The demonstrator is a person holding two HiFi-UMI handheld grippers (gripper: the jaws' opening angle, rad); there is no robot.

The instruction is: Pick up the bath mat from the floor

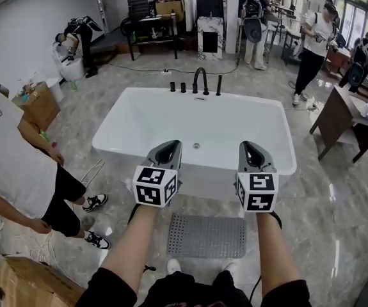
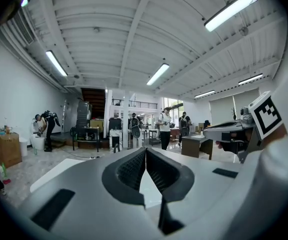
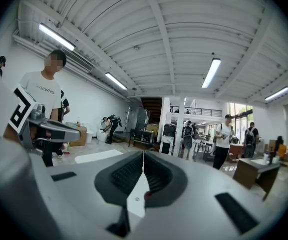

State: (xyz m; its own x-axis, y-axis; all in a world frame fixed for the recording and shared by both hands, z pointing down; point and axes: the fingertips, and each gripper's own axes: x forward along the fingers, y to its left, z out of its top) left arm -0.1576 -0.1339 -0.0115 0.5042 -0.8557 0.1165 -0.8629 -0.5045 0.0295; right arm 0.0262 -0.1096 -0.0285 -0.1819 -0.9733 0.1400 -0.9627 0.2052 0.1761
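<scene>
Jaws pressed together and empty on both tools: I hold the left gripper [image 1: 173, 144] and the right gripper [image 1: 248, 144] side by side and nearly level. In each gripper view the ribbed black pads [image 2: 131, 171] meet in a single seam, with nothing caught between them and only the hall beyond. Directly below the tips stands the white rectangular bathtub [image 1: 107, 133], its black arched faucet [image 1: 200, 80] at the far rim, ahead of the jaws. The grey rectangular rubber bath mat [image 1: 207, 235], studded with small dots, lies flat on the glossy grey marble floor [image 1: 337, 197]. It sits below and behind the jaws, close to the tub's near wall and between my forearms [image 1: 136, 248]; neither gripper touches it. Left of the left jaws, a person in a white T-shirt and black shorts [image 1: 17, 158] bends forward beside the tub. Far ahead of the jaws, other people [image 1: 315, 43] stand in the hall.
</scene>
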